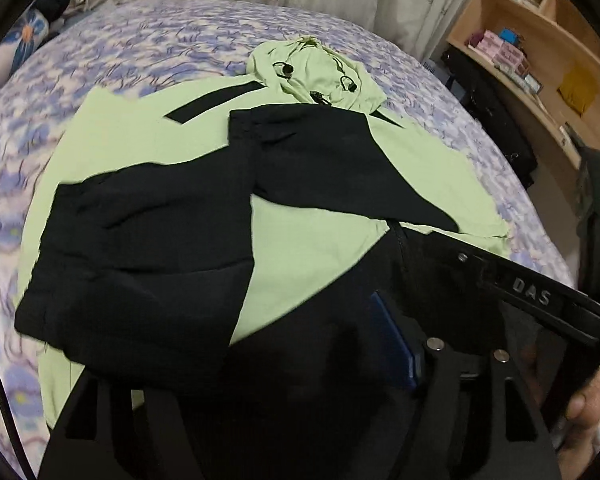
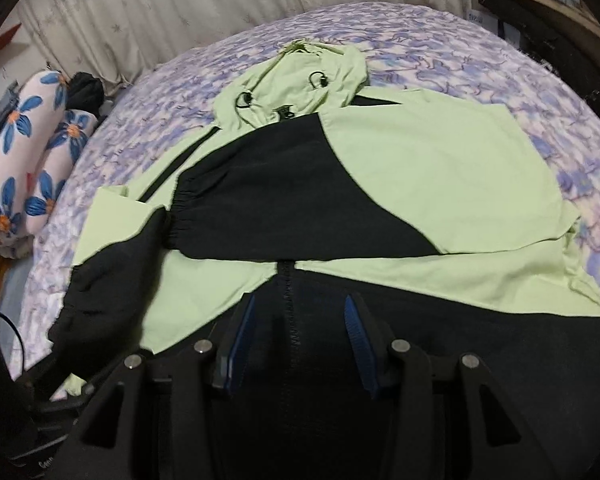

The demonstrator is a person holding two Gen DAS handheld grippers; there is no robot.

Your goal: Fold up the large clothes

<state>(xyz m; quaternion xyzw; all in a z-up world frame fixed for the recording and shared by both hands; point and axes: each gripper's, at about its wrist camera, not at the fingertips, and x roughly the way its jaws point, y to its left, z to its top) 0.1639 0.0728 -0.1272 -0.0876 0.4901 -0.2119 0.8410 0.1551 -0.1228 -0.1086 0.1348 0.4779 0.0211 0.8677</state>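
Looking halfway done: jacket (image 2: 440, 168) on bed (image 2: 480, 52), both sleeves (image 1: 148, 240) folded in; body fold remains. Right gripper (image 2: 298, 340) and left gripper (image 1: 260, 360) both apart, holding nothing.

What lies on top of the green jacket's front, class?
Two black sleeves lie folded across the jacket, one partly over the other. The chest and upper zip beneath them are covered; only the lower zip shows.

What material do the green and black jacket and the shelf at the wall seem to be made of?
The jacket looks like thin woven synthetic cloth with a matte finish: it lies flat, creases sharply and has gathered elastic cuffs, though the exact fibre is unclear. The shelf looks like light wood or wood-look board, pale tan and unglossy.
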